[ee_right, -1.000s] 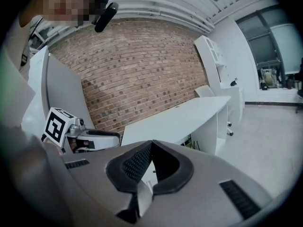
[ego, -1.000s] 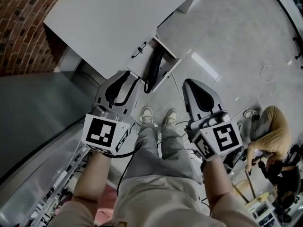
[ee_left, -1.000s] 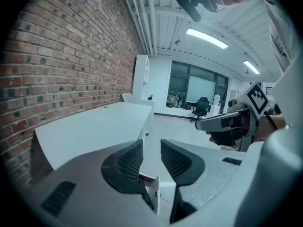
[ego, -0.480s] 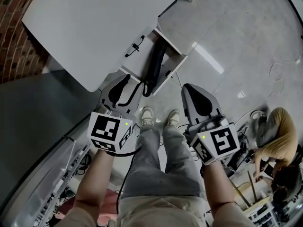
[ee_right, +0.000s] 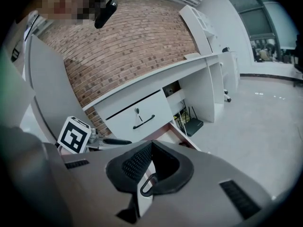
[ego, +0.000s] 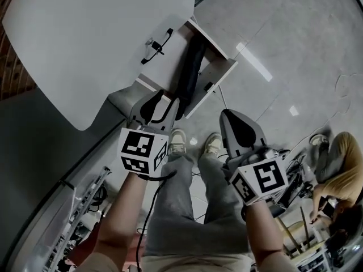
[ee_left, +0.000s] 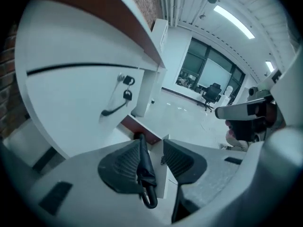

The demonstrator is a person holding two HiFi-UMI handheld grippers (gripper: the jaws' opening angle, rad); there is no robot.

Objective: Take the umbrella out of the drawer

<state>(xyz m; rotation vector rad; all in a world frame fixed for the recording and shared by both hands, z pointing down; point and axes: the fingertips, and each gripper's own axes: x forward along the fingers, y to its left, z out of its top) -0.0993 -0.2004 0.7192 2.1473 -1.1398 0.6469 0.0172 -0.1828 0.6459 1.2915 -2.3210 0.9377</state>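
A folded black umbrella [ego: 190,72] lies lengthwise in the open white drawer [ego: 218,75] under the desk. Its hooked handle [ee_left: 149,200] points toward me. My left gripper [ego: 159,98] hangs over the drawer's near end, by the handle. Its jaws are open, and in the left gripper view [ee_left: 152,140] the umbrella [ee_left: 142,167] shows in the gap, close beside the left pad; I cannot tell whether they touch. My right gripper [ego: 229,118] hovers to the right of the drawer above the floor. In its own view [ee_right: 151,145] the pad tips meet with nothing gripped.
Above the open drawer is a closed drawer with a black handle [ego: 156,44] and a key [ee_left: 127,82]. My shoes [ego: 177,141] stand just below the drawer. A person with light hair [ego: 337,157] crouches at the right among cables. The white desk top [ego: 85,38] overhangs at the left.
Both grippers have sunk toward the open drawer, which now looks nearer and larger. The left gripper's tip has come over the drawer's near end by the umbrella handle.
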